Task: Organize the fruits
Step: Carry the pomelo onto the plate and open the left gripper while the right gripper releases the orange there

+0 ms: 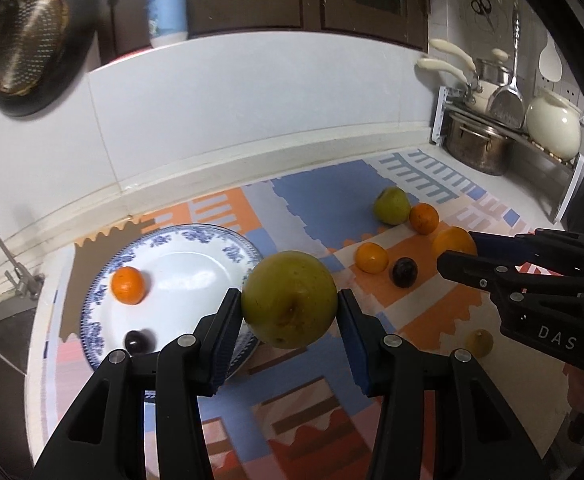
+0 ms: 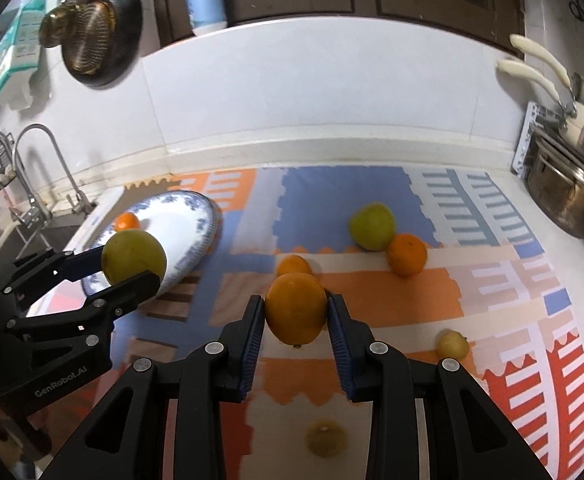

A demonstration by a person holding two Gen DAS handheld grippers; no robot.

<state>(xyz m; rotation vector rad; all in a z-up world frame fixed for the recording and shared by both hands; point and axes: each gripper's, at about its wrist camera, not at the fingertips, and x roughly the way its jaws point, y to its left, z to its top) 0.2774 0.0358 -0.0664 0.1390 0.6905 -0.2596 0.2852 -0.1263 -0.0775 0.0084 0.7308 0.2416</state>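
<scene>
The left gripper point(image 1: 290, 304) was closed on a large green-yellow apple point(image 1: 289, 299), both blue pads pressed against its sides, holding it above the near right rim of the blue-patterned plate point(image 1: 196, 240). On that plate lay a small orange point(image 1: 128, 285) at the far left and a dark plum point(image 1: 139, 341) nearer. The right gripper point(image 2: 296, 312) was clamped on a big orange point(image 2: 296, 307), lifted clear of the mat.

Loose on the patterned mat point(image 2: 371, 184) sat a second green apple point(image 2: 372, 225) touching an orange point(image 2: 406, 254) at the far right, another orange point(image 2: 293, 266) just beyond the held one, a dark plum point(image 1: 404, 272), a small yellow fruit point(image 2: 452, 344) at the near right, and a blurred yellowish fruit point(image 2: 325, 438) nearest.

The mat covered a white counter against a white tiled wall. A faucet point(image 2: 40, 168) stood at the left, a pot rack point(image 1: 503, 128) at the right, and a strainer point(image 1: 28, 48) hung above.
</scene>
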